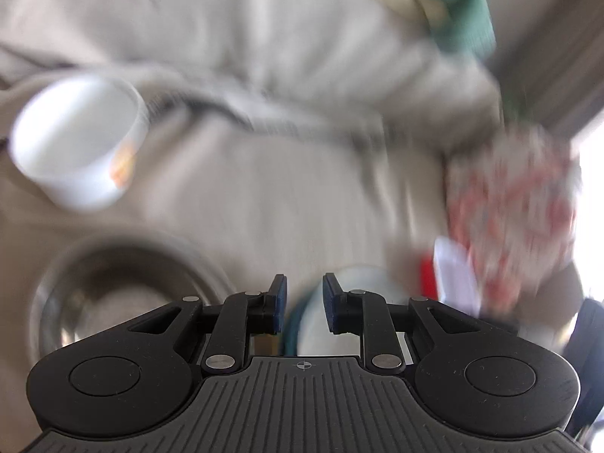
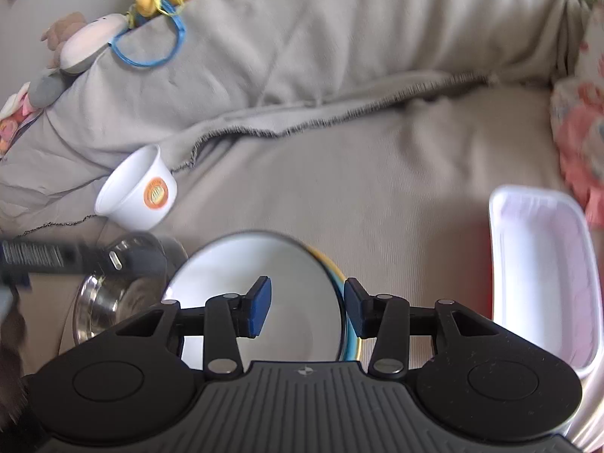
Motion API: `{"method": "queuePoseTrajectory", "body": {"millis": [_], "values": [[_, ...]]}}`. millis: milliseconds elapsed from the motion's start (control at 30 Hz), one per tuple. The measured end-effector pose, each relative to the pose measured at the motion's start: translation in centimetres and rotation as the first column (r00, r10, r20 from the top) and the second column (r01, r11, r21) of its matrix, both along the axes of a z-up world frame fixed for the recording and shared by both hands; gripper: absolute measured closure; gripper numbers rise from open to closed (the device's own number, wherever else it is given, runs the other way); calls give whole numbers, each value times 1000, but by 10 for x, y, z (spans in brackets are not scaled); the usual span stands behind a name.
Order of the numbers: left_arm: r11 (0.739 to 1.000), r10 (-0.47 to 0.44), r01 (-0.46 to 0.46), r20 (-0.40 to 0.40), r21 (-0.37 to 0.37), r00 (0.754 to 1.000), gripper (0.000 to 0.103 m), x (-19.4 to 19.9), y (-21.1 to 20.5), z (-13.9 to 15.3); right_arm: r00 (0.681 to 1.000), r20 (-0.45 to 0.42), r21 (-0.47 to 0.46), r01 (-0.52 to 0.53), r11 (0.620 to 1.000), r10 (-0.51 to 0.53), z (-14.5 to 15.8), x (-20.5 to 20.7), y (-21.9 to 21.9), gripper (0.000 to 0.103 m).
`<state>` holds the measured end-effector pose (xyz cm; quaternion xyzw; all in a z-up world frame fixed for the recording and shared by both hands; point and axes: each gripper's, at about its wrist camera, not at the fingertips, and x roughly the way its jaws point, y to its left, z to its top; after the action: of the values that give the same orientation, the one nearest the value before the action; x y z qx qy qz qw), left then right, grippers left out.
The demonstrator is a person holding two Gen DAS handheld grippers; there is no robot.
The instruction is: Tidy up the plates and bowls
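Shiny steel bowl (image 2: 113,298) — matt cloth (image 2: 339,173)

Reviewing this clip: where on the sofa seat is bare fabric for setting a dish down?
Free: the beige seat cushion between the tipped white paper cup and white rectangular plastic tub. Crowded: near left, where the steel bowl adjoins the round white plate.

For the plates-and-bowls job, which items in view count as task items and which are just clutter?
Job items:
white plate with black rim
yellow and blue dish beneath it
shiny steel bowl
white rectangular plastic tray

Lying about:
white paper cup with orange logo
blue ring
stuffed toys
pink floral cloth
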<state>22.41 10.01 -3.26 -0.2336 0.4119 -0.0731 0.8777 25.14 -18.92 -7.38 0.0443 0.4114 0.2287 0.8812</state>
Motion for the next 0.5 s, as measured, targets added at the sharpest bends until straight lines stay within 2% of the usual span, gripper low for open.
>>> {"method": "queuePoseTrajectory", "body": {"millis": [67,100,133,167,200,233,267,300,367,400,433,467,500], "values": [[993,113,-111,72,-33,991,79,8,35,16,998,46,-23,-33,999,34,17,6,13,57],[982,188,-186,117,-28,975,78,12,55,20,997,63,-38,-50,998,52,25,10,23,55],[959,279,-282,163,-4,947,76,13,76,20,995,74,-56,-59,997,63,32,15,33,53],[922,375,-386,196,24,906,77,11,96,16,994,80,-74,-71,995,77,39,21,45,47],[874,465,-484,216,45,859,78,6,117,7,992,80,-89,-87,992,95,44,28,59,42],[829,535,-556,215,54,817,77,1,137,-5,991,75,-107,-100,989,108,47,36,74,40],[809,570,-586,187,41,800,77,-2,157,-18,990,66,-130,-112,985,121,50,44,90,38],[813,578,-583,132,3,806,77,-2,176,-32,988,57,-155,-133,979,143,52,52,106,37],[834,540,-532,14,-149,842,77,3,207,-59,982,47,-185,-174,967,185,54,65,139,34],[829,525,-516,-15,-216,851,77,4,216,-68,980,42,-188,-183,965,195,56,71,154,26],[824,522,-513,-30,-242,852,77,5,220,-73,979,33,-183,-192,964,202,57,77,170,21],[822,531,-524,-33,-225,847,77,6,220,-75,977,28,-167,-203,965,210,58,82,184,15],[820,545,-539,-26,-190,838,77,8,217,-74,977,29,-140,-204,969,210,58,87,196,15]]}}
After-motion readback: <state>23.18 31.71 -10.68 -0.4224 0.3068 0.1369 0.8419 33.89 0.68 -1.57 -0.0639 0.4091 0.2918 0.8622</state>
